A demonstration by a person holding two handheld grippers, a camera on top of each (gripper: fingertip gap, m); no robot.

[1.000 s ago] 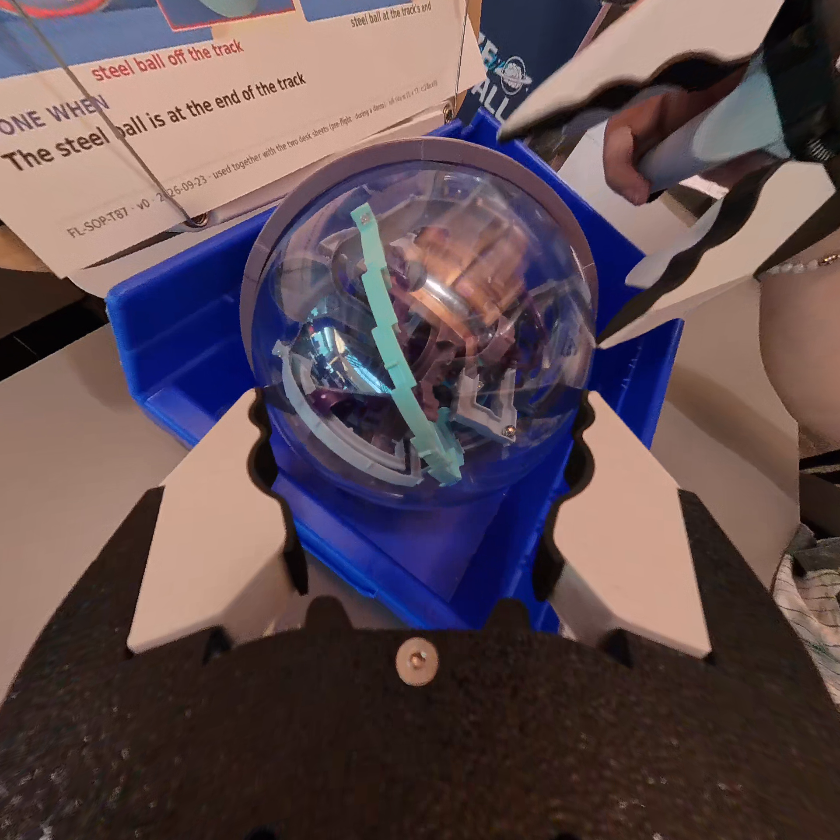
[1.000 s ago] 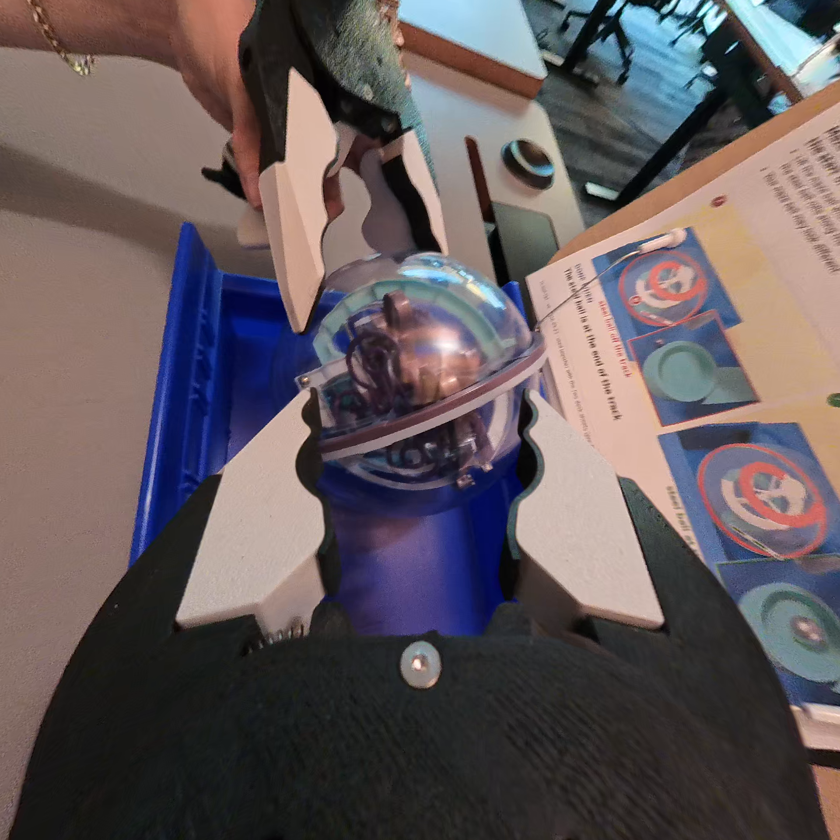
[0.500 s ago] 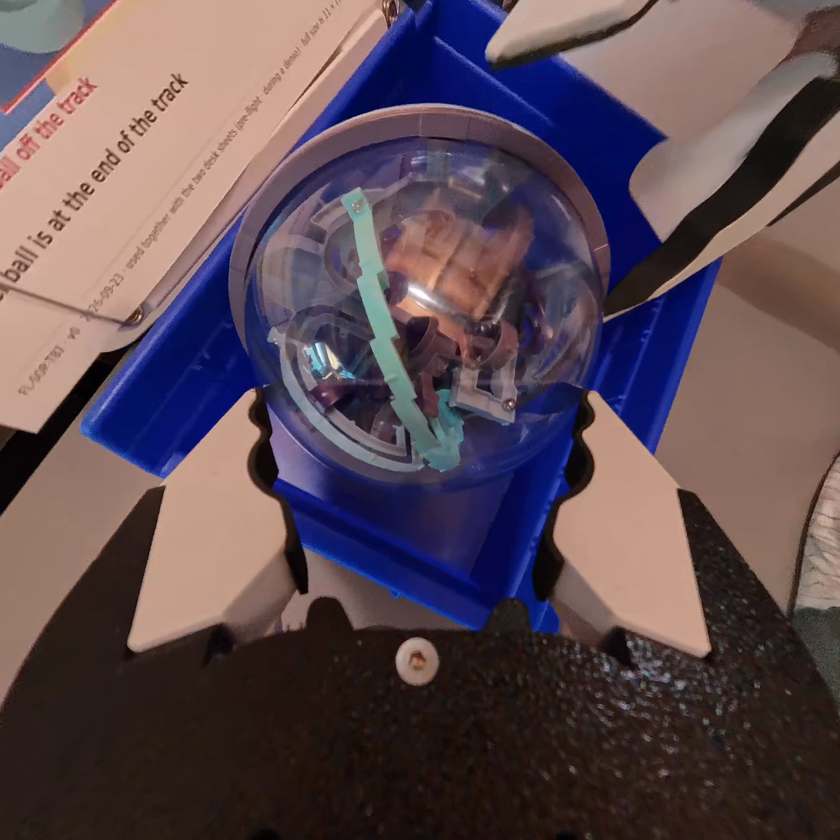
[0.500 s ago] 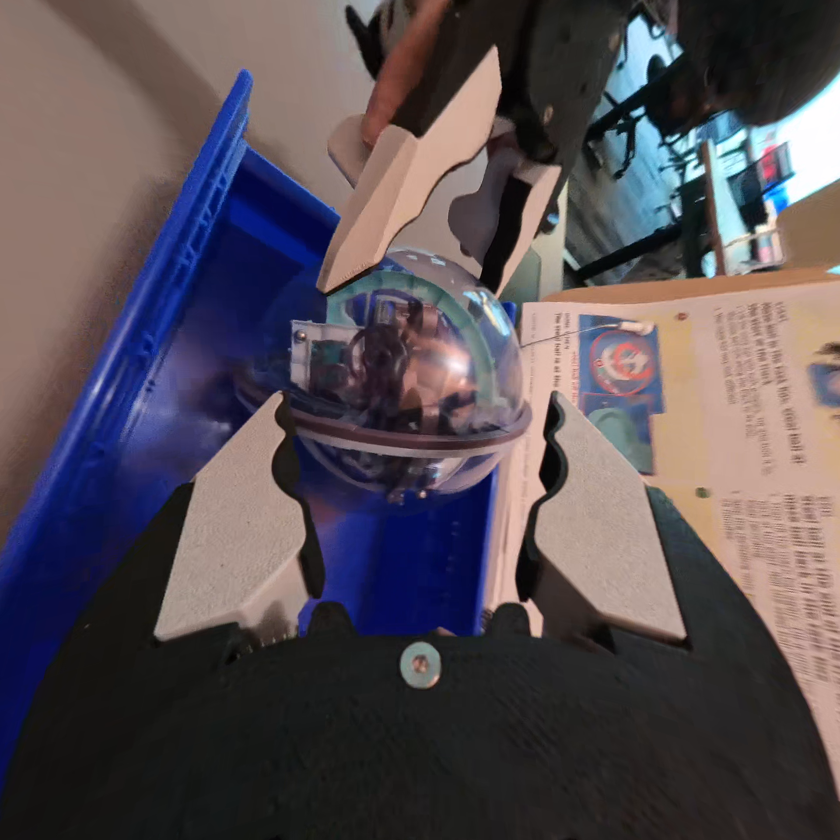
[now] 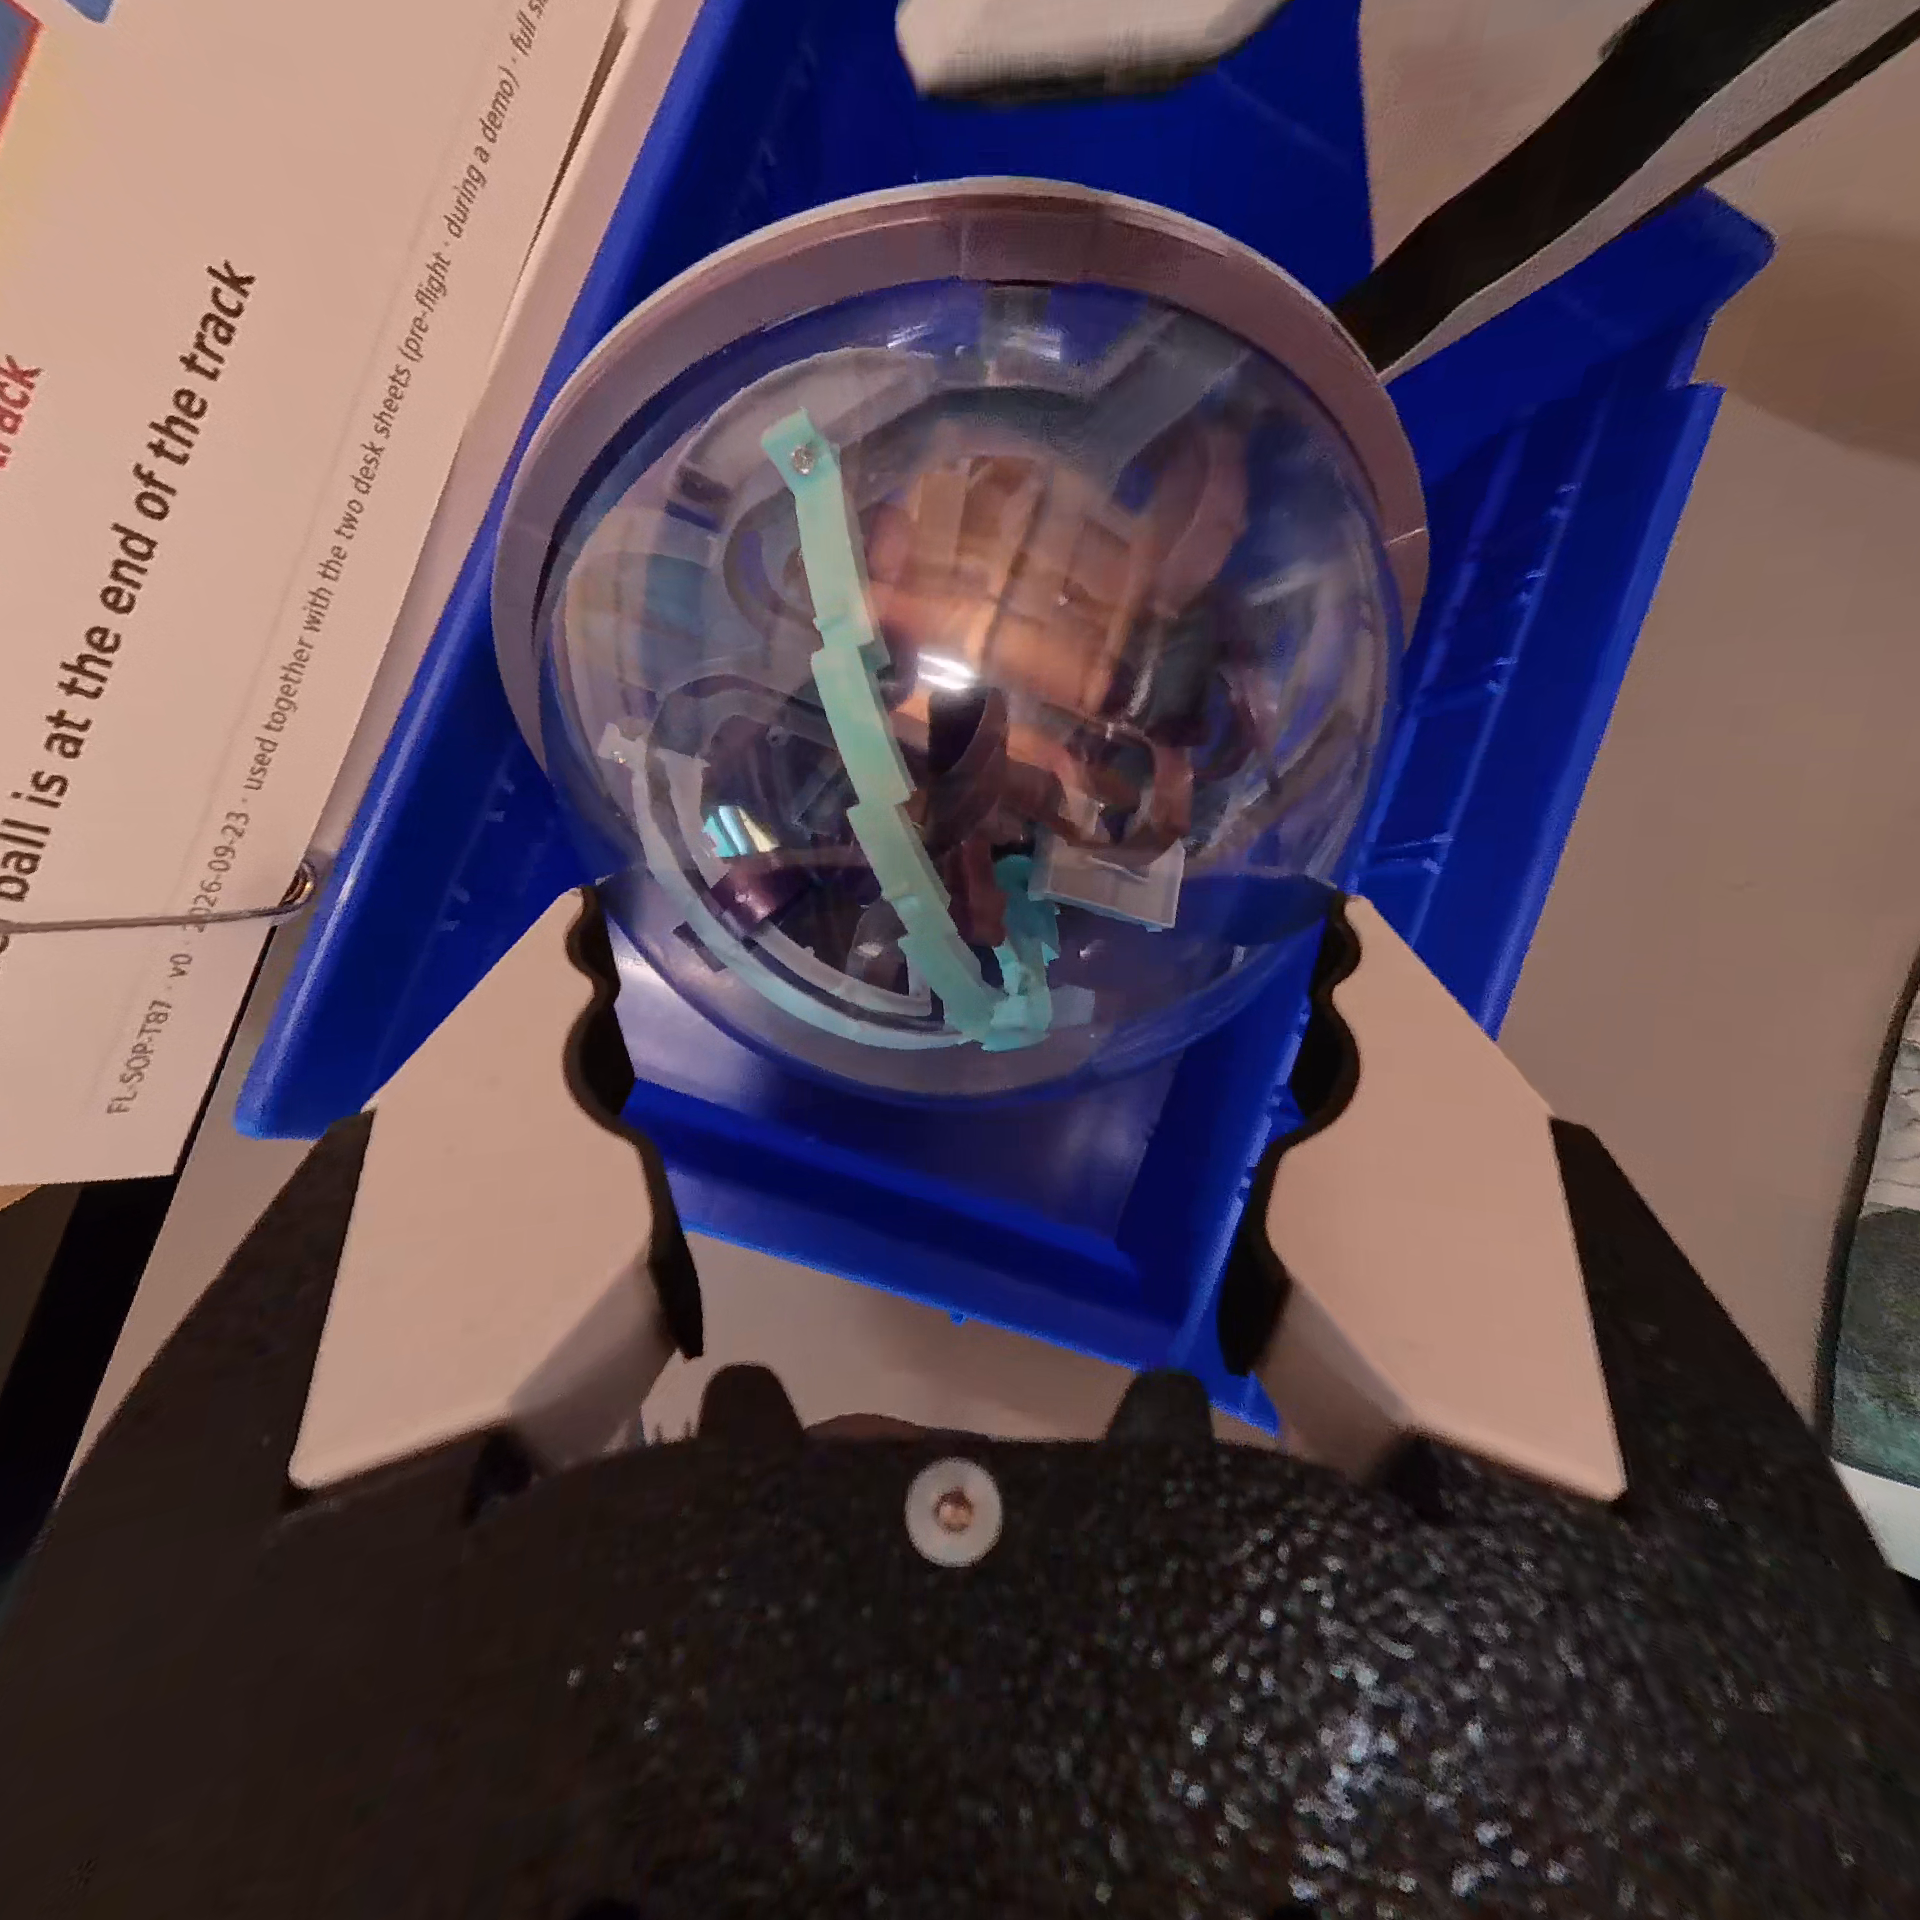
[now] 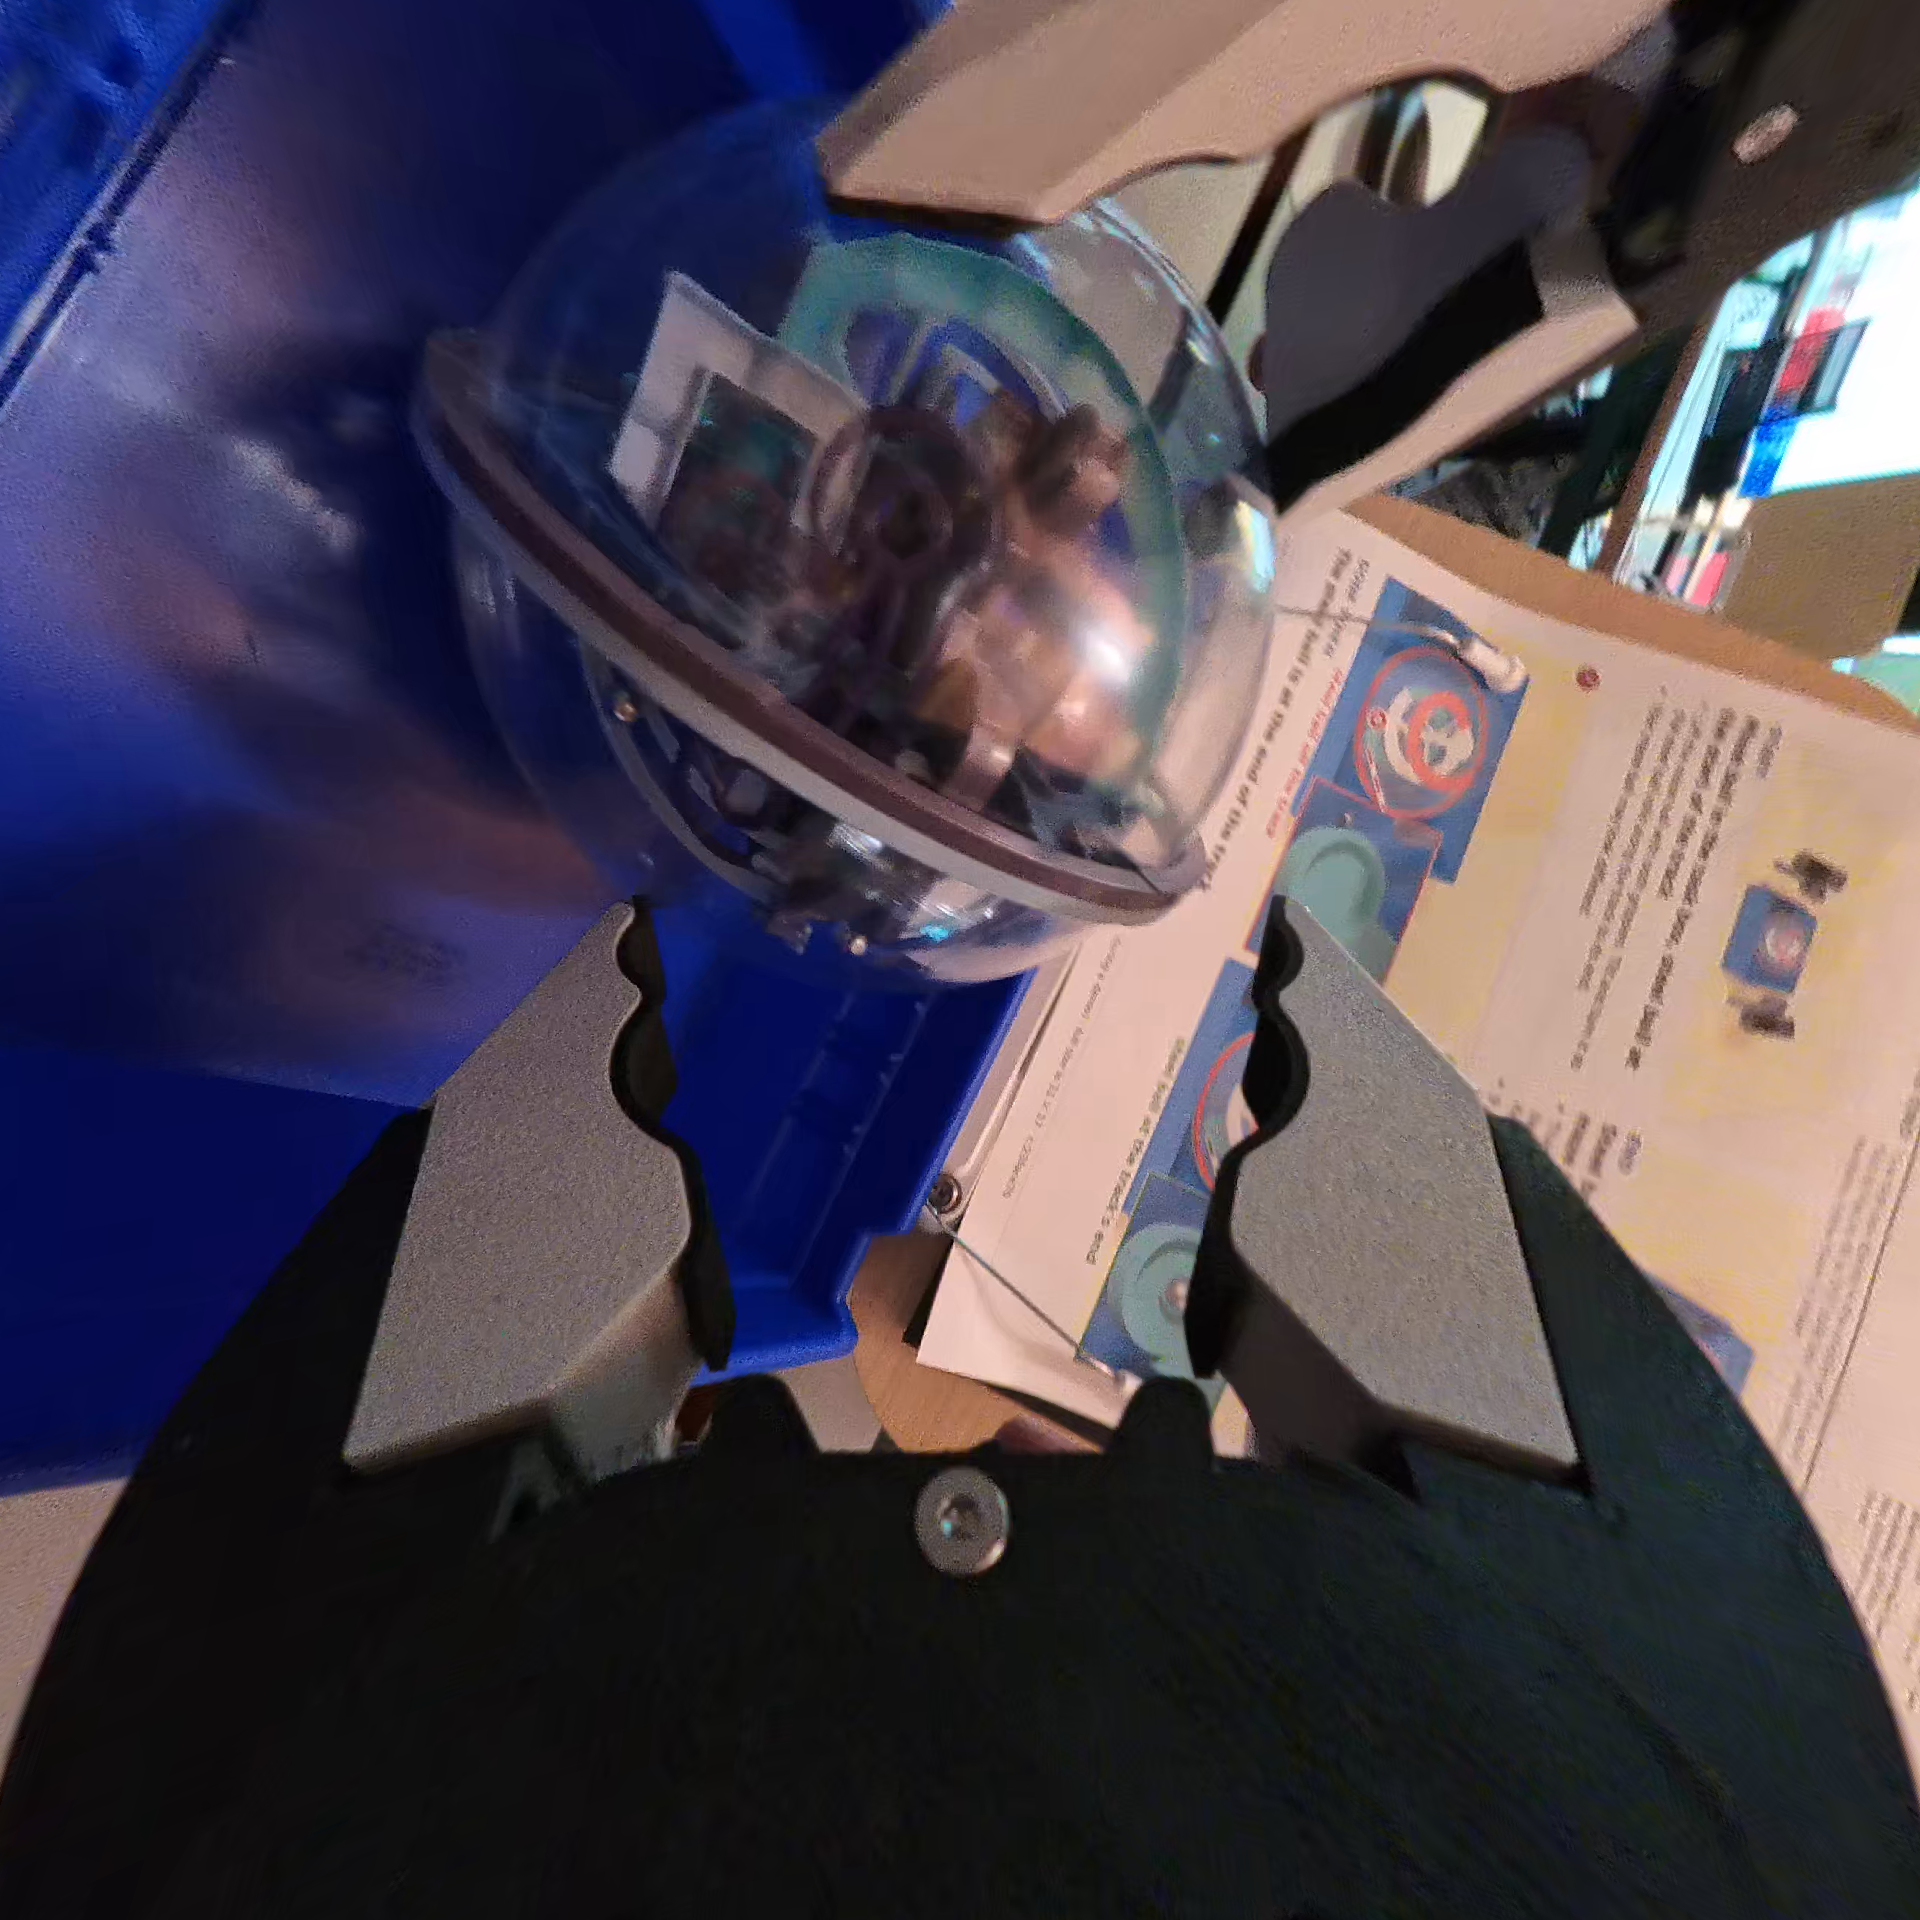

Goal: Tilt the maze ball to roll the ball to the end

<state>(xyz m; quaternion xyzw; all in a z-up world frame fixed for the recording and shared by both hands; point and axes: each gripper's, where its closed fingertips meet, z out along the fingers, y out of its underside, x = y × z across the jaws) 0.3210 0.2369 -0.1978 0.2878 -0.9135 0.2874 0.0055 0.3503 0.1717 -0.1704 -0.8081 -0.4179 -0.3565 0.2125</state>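
Maze ball (image 6: 852, 582) tilted further — right tongs (image 6: 951, 935) off.

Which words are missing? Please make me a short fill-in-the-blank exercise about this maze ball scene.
Under the maze ball is a ___ bin.
The left gripper has one fingertip on each ___ of the ball.
The right gripper shows at the ___ of the left wrist view.
Missing words: blue; side; top.

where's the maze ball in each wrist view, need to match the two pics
Left wrist view: the maze ball sits centre, a little above the middle, between that gripper's fingertips.
Right wrist view: it is upper centre, tilted, its grey band running diagonally.
Shared landmark: the blue bin behind the ball, on the left side of the right wrist view.
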